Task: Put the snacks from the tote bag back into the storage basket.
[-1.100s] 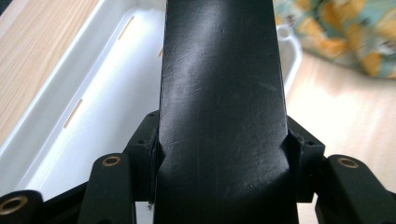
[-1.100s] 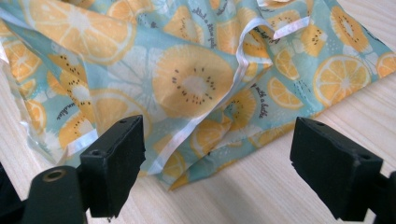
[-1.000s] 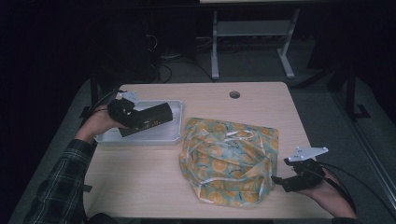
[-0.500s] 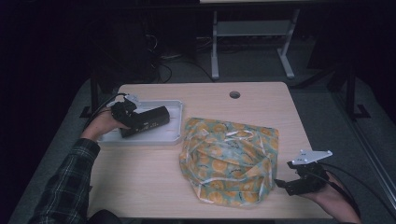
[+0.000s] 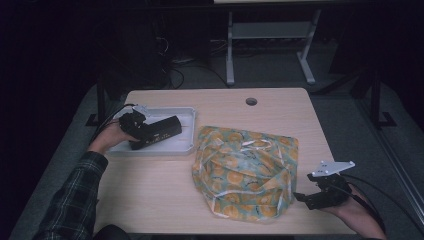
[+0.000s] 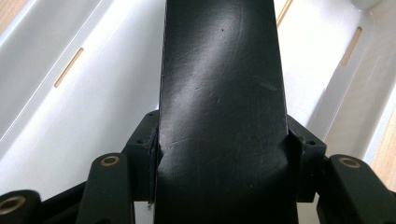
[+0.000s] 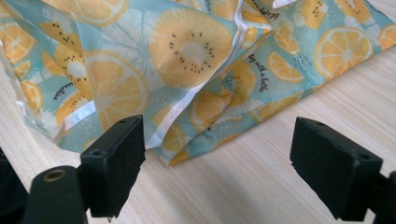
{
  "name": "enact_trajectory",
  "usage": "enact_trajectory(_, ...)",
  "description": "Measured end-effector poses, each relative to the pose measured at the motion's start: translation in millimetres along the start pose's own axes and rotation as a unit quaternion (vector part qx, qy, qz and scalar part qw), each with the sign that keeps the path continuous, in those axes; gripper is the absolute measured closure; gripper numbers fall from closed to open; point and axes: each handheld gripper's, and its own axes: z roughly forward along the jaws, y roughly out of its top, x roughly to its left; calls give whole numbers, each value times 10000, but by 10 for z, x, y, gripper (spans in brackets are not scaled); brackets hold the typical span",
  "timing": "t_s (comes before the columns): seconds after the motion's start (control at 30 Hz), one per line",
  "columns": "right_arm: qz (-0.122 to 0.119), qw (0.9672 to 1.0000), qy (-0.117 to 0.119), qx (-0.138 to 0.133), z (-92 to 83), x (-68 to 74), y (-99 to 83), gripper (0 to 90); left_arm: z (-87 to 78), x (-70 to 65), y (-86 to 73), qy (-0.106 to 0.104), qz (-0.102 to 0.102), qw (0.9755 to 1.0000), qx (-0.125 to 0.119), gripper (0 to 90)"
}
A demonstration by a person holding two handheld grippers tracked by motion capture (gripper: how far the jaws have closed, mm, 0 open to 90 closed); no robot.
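Left gripper (image 5: 167,131) clamps black box (image 6: 222,112) over white tray (image 5: 187,117); right gripper (image 7: 215,161) gapes empty by fruit-print bag (image 5: 245,172); next: release box

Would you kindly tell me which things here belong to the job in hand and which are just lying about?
In the job:
black box, clamped in the left hand-held gripper
white tray
fruit-print bag, before the open right hand-held gripper

Lying about:
metal stand
cables on the floor
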Motion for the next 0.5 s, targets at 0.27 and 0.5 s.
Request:
enact_trajectory(0.27, 12, 10000, 12, -22, -12, -10, -7, 171, -45, -17, -5, 13, 63, 9999, -110, 312)
enact_trajectory(0.5, 26, 10000, 34, 44, -9, -5, -9, 169, -200, -22, 39, 106, -59, 9989, -457, 284)
